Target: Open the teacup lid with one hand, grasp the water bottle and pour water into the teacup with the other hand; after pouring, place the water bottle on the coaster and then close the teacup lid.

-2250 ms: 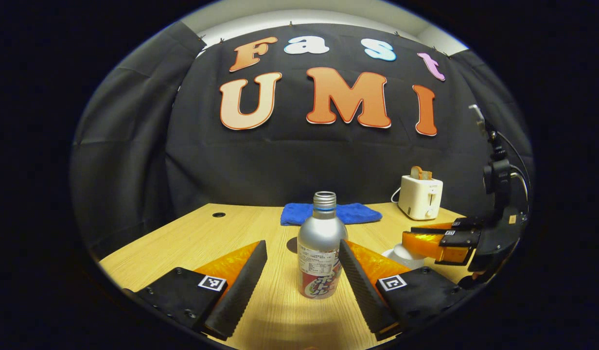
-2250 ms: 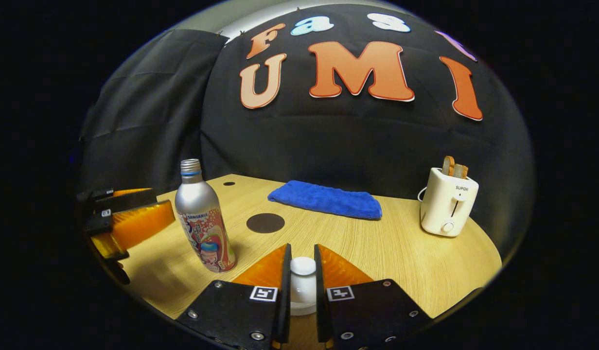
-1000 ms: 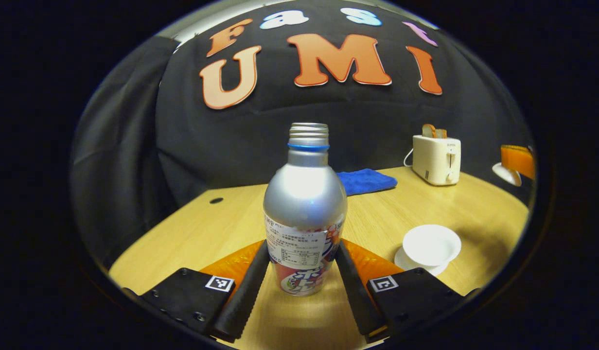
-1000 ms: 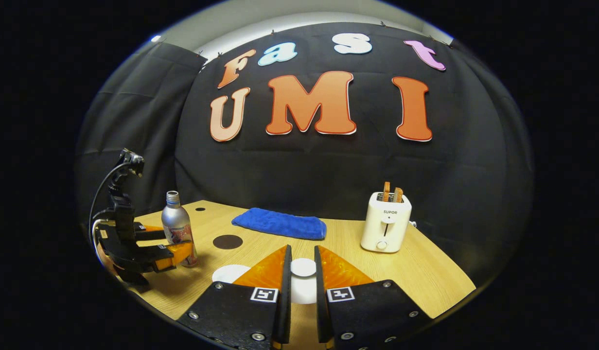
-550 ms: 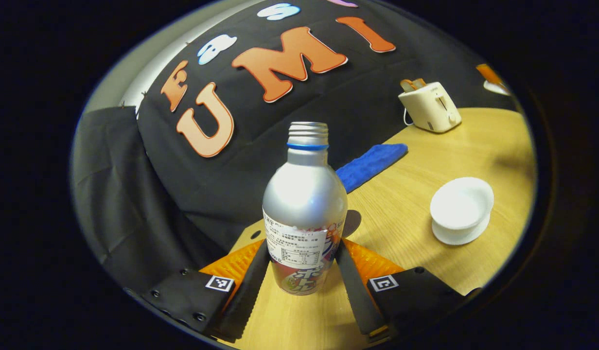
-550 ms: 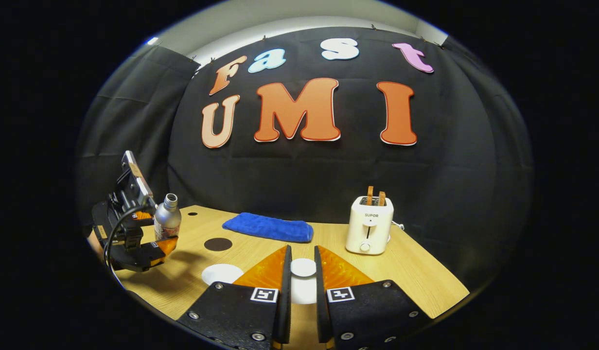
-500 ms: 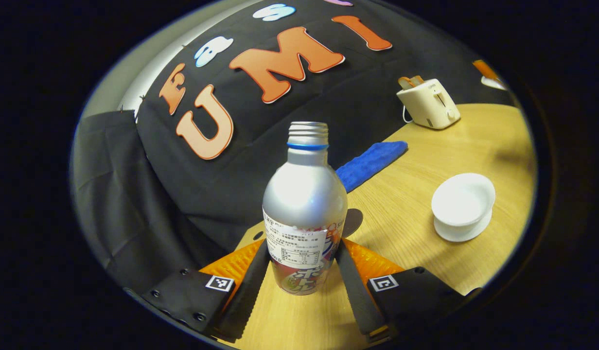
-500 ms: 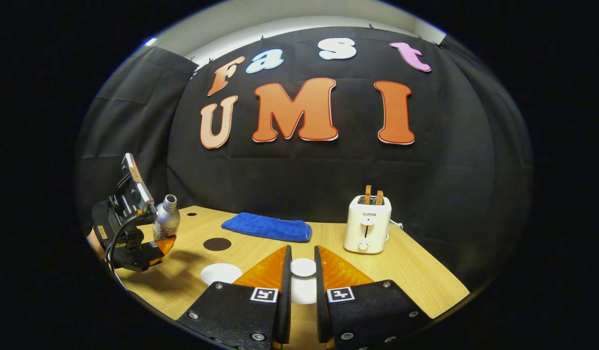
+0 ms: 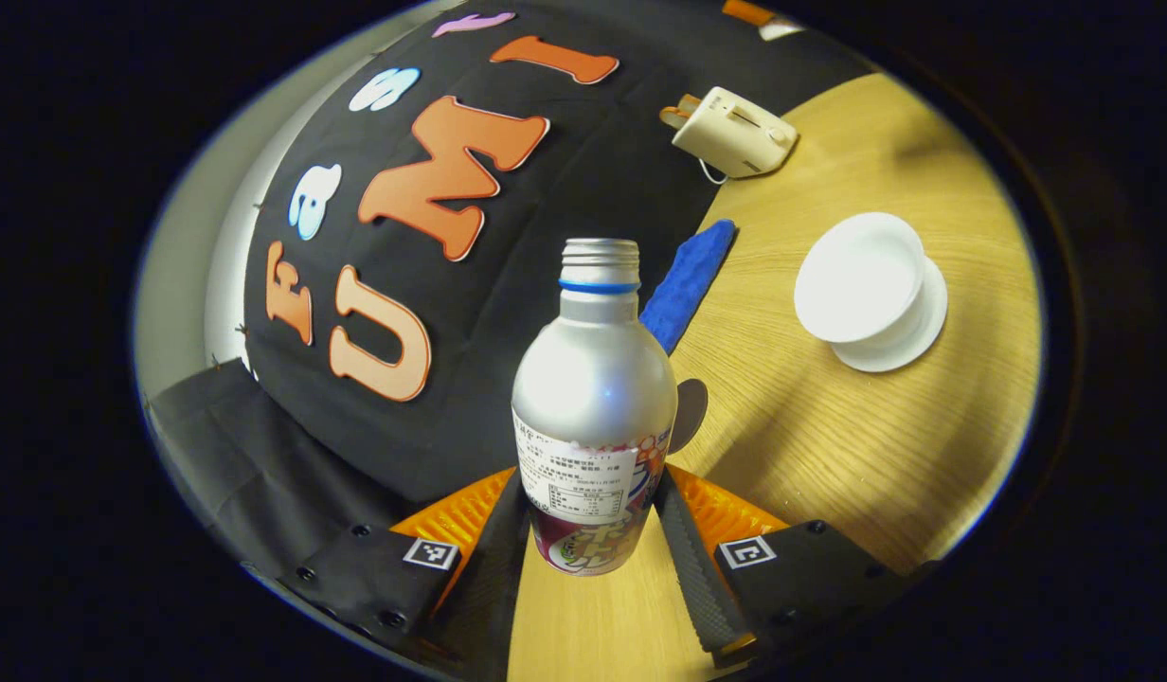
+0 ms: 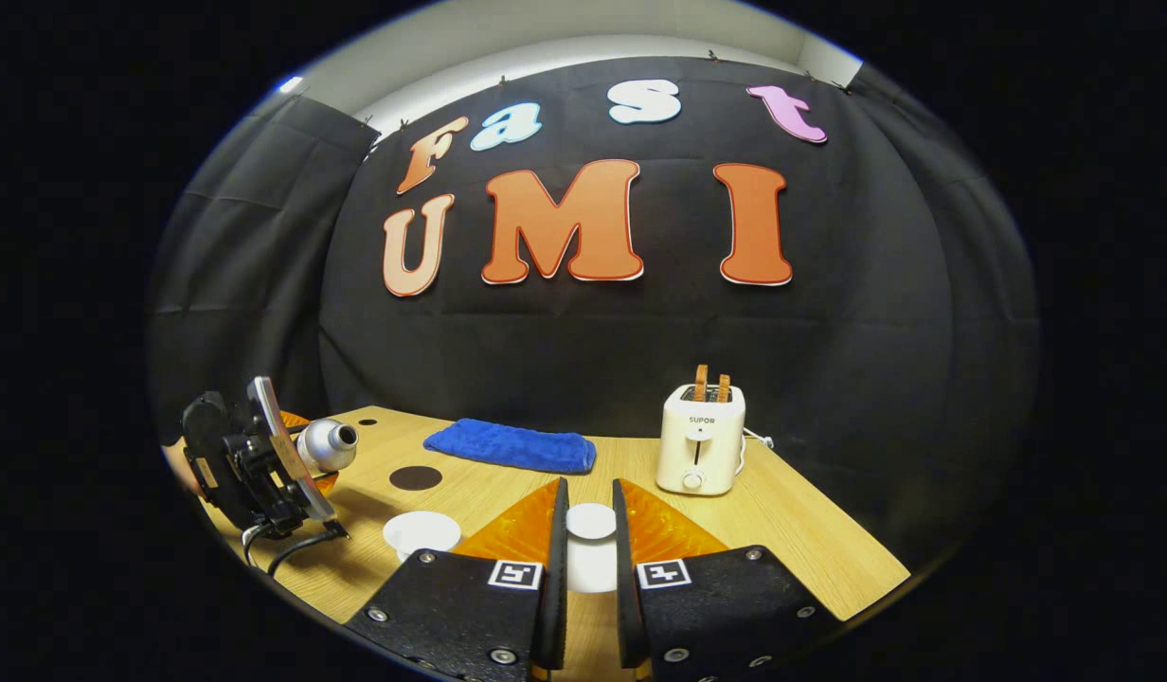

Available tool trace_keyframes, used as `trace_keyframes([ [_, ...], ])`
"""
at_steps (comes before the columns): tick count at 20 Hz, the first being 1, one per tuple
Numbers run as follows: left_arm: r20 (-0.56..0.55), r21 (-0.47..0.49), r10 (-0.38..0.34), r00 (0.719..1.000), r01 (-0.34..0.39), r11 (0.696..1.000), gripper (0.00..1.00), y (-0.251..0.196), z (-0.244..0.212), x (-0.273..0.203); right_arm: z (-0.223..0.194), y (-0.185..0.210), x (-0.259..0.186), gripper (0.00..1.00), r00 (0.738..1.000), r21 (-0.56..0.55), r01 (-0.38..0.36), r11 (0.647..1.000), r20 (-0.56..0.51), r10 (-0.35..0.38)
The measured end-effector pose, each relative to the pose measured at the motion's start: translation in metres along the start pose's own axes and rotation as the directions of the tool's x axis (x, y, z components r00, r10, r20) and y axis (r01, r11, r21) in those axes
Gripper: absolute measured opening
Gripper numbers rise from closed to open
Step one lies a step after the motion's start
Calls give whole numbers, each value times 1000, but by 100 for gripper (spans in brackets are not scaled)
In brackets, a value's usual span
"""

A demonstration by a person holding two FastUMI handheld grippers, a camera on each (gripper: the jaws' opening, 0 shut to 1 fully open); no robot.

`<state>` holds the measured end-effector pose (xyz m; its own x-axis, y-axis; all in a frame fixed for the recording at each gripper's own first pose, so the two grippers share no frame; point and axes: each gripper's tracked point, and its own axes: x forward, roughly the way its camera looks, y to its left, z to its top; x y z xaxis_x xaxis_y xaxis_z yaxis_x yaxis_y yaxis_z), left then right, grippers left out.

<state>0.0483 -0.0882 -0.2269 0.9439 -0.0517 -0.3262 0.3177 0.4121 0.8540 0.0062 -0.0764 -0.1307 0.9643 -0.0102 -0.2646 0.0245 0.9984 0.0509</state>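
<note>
My left gripper (image 9: 593,530) is shut on the lower body of a silver water bottle (image 9: 593,398) with an open mouth. In the right gripper view the bottle (image 10: 326,443) lies tipped almost level in the left gripper (image 10: 304,455), its mouth pointing right, up and to the left of the open white teacup (image 10: 421,532). No water stream shows. The teacup (image 9: 860,277) stands on its saucer to the upper right of the bottle. My right gripper (image 10: 589,513) is shut on the knob of the white teacup lid (image 10: 590,523), held above the table. A dark round coaster (image 10: 416,477) lies behind the cup.
A blue towel (image 10: 511,447) lies at the back of the wooden table (image 10: 811,549). A white toaster (image 10: 700,439) with toast in it stands at the back right. The coaster's edge (image 9: 690,409) peeks out behind the bottle.
The left gripper has lifted the bottle and tipped it over much further toward the teacup. The right gripper with the lid has stayed nearly still.
</note>
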Motion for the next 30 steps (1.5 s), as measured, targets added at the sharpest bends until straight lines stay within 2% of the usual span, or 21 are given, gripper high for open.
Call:
trace_keyframes([
  [1, 2, 40, 10, 1000, -10, 999, 81, 1, -1, 0, 1, 0, -1, 22, 1000, 2, 1, 1000, -1, -1],
  [2, 9, 76, 19, 1000, -19, 997, 84, 2, 0, -1, 0, 0, -1, 22, 1000, 3, -2, 1000, 0, 2],
  [4, 22, 129, 18, 1000, -20, 991, 81, 2, 1, 0, 0, 1, -2, 22, 1000, 0, -3, 1000, 0, 3],
  [5, 41, 170, 13, 999, -20, 985, 89, 4, 3, -1, 0, 1, -2, 22, 1000, -2, -3, 1000, 2, 3],
  [8, 74, 287, 30, 997, -50, 957, 80, 8, 12, 2, -4, -1, -2, 22, 1000, -28, 2, 1000, -1, -3],
  [9, 79, 315, 34, 996, -58, 947, 84, 10, 11, 2, -6, 1, -4, 22, 1000, -33, -1, 999, -4, 1],
  [11, 89, 382, 46, 995, -76, 921, 80, 13, 13, 1, -7, 4, -5, 22, 1000, -46, -8, 999, -4, 8],
  [13, 89, 434, 34, 995, -69, 898, 84, 12, 14, 4, -6, 4, -5, 22, 1000, -58, -10, 998, -1, 10],
  [15, 89, 473, 25, 996, -65, 879, 80, 13, 15, 6, -6, 6, -6, 22, 1000, -66, -17, 998, 1, 17],
  [16, 91, 487, 26, 996, -67, 871, 80, 14, 17, 7, -6, 6, -6, 22, 1000, -70, -17, 997, 1, 17],
  [17, 96, 501, 25, 995, -70, 863, 88, 14, 19, 9, -7, 5, -6, 22, 1000, -76, -15, 997, 1, 15],
  [18, 104, 517, 24, 994, -74, 853, 84, 14, 22, 10, -7, 4, -6, 22, 1000, -79, -12, 997, 0, 12],
  [20, 123, 551, 22, 992, -87, 830, 84, 15, 27, 6, -7, 2, -7, 22, 1000, -83, -11, 997, 0, 11],
  [21, 133, 565, 21, 991, -93, 820, 80, 15, 32, 7, -7, 1, -7, 22, 1000, -83, -11, 996, 0, 11],
  [25, 160, 616, 29, 987, -123, 778, 88, 19, 42, 8, -6, -4, -11, 22, 1000, -84, -3, 996, 2, 3],
  [26, 165, 627, 33, 986, -130, 768, 84, 19, 44, 7, -6, -6, -13, 22, 1000, -85, 0, 996, 5, 1],
  [29, 182, 650, 43, 982, -153, 745, 88, 27, 47, 5, 0, -10, -13, 22, 1000, -89, 7, 996, 13, -6],
  [30, 190, 660, 51, 980, -167, 733, 84, 31, 50, 5, 1, -11, -13, 22, 1000, -89, 9, 996, 14, -7],
])
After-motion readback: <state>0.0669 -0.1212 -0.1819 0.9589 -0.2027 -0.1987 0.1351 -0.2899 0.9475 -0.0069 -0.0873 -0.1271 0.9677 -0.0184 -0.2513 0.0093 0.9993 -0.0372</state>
